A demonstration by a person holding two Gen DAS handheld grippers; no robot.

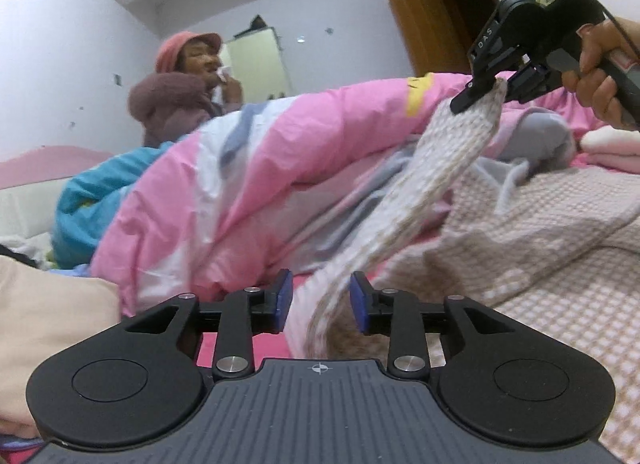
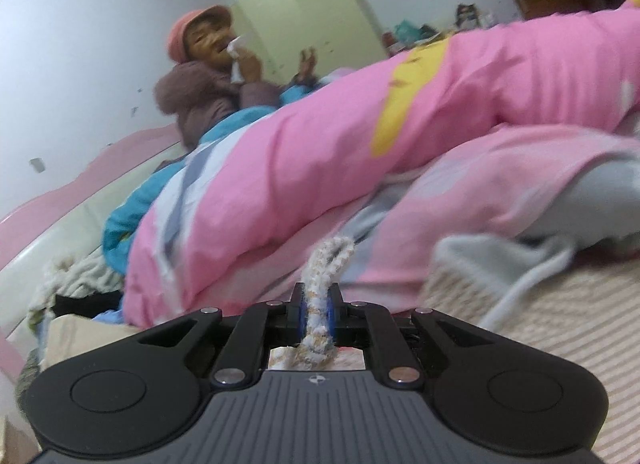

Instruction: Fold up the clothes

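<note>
Bedding in pink is heaped across the bed (image 1: 256, 348) behind the knitted garment (image 1: 532, 232). Right gripper (image 2: 315, 306) has its jaws clamped on one lifted end; left gripper (image 1: 320, 304) waits, jaws apart. I'd say the folding is unfinished: the garment's body lies spread, not squared.

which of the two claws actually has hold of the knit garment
The right claw: its blue pads are shut on a bunched edge of the beige-and-white knit garment. The left claw is open, the knit only hanging between its pads.
</note>
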